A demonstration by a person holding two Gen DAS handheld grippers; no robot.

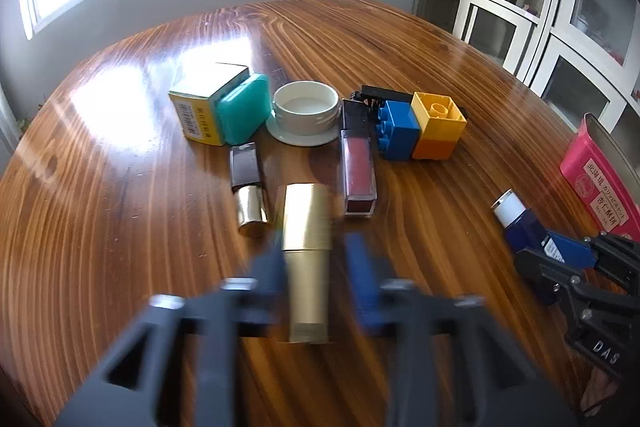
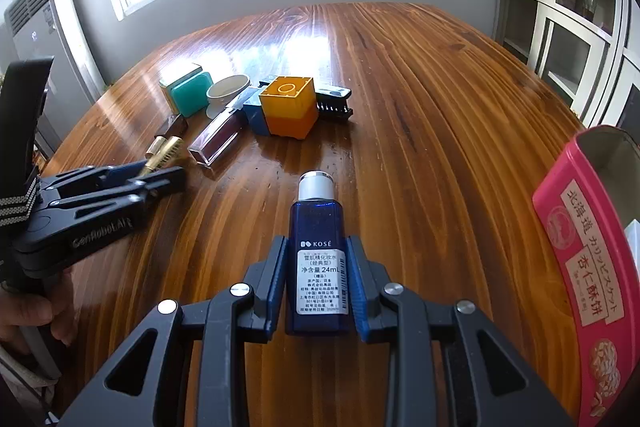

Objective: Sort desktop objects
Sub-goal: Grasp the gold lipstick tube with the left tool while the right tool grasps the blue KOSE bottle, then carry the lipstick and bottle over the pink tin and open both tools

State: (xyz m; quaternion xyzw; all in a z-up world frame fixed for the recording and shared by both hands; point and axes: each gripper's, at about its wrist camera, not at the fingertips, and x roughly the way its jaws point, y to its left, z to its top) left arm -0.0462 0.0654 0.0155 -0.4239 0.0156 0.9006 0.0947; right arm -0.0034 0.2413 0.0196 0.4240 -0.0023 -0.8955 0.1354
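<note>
Both black two-finger grippers angle down toward the tabletop. The left gripper (image 1: 308, 263) has its blue-padded fingers clamped on a gold cylindrical tube (image 1: 307, 259), looking a bit blurry in its own view. The right gripper (image 2: 318, 279) has its 2 blue pads squeezing a dark blue little bottle (image 2: 318, 251). A bare hand (image 2: 28, 311) grips the left gripper's handle.

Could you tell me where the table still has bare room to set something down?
Free: the far table toward the window, and the stretch between the yellow-orange blocks and pink tin. Crowded: the cluster around the white jar.
</note>
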